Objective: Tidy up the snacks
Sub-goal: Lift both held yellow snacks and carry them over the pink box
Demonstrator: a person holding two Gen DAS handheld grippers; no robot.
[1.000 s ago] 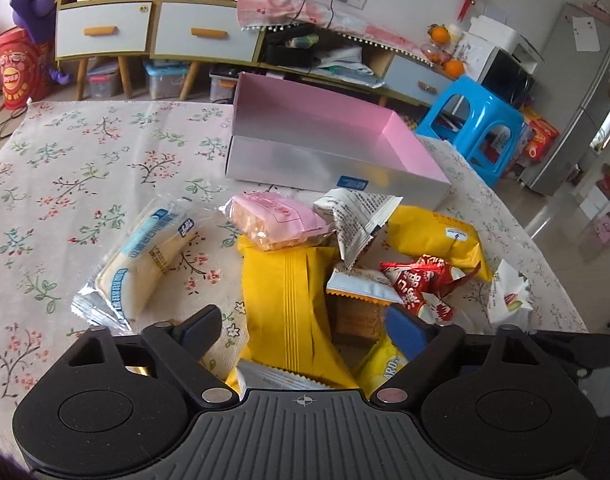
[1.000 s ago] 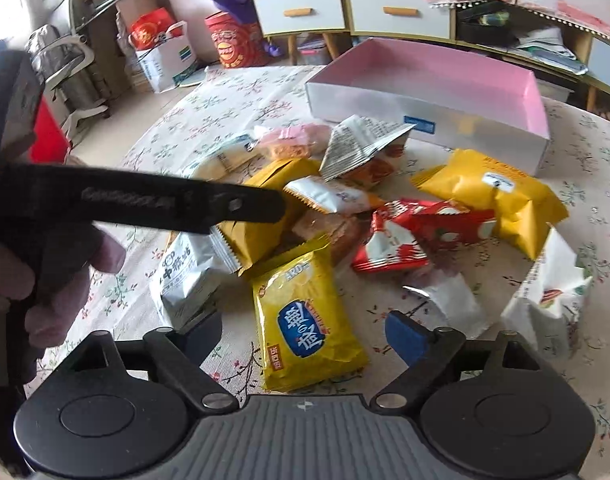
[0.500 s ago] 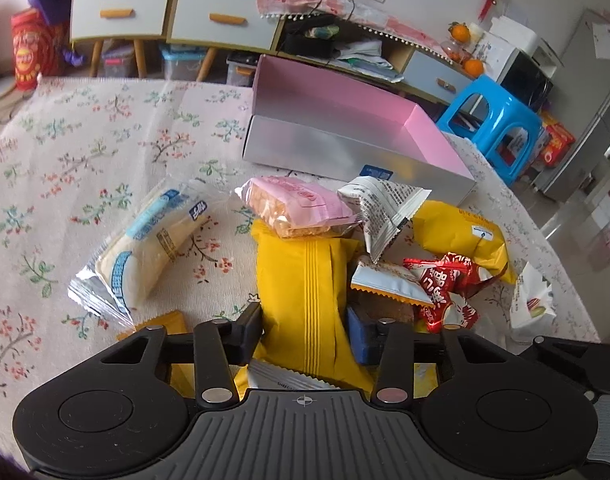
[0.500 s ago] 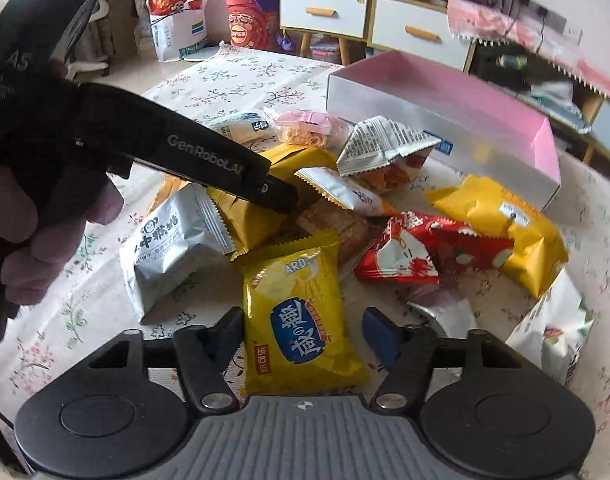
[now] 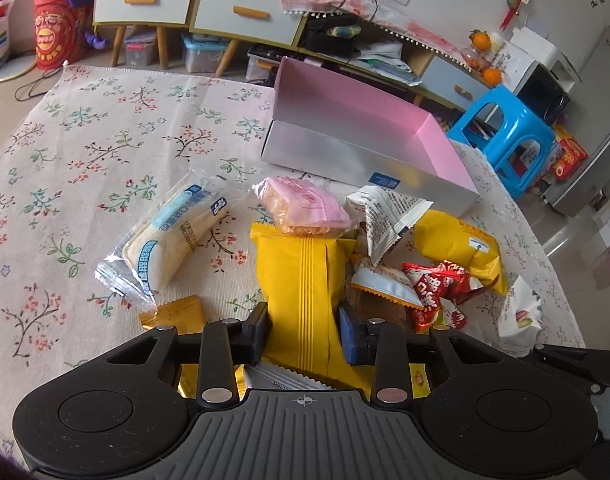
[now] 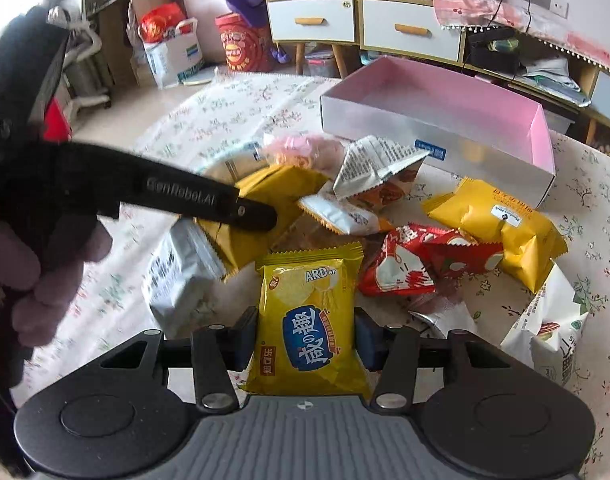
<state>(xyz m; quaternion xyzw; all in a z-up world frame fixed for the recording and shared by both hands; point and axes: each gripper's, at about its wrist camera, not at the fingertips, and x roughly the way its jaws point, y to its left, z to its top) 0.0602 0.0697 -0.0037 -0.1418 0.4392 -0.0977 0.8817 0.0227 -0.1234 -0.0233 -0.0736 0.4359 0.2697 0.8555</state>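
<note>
A heap of wrapped snacks lies on the flowered tablecloth [image 5: 105, 140], in front of an open box with a pink inside [image 5: 357, 120]. My left gripper [image 5: 303, 332] is closing its jaws on a long yellow pack with a ribbed seam [image 5: 301, 280]; both pads touch its sides. In the right wrist view my right gripper [image 6: 305, 336] is closing on a yellow chip bag with a blue label [image 6: 309, 308], which its pads press from both sides. The same view shows the left gripper's black finger [image 6: 209, 200] over the long yellow pack [image 6: 281, 188], and the pink box [image 6: 445, 100] behind.
A clear-wrapped bread roll [image 5: 173, 236], a pink pack [image 5: 305, 204], a white pack [image 5: 385, 216], red packs [image 5: 437, 284] and another yellow pack [image 5: 461, 248] lie around. A silver pack [image 6: 181, 276] sits at left. A hand [image 6: 45, 272] holds the left gripper. A blue stool [image 5: 505, 136] stands beyond the table.
Both grippers' jaws have come in from wide apart to the sides of their packs. The right gripper has shifted so the chip bag sits centred between its pads.
</note>
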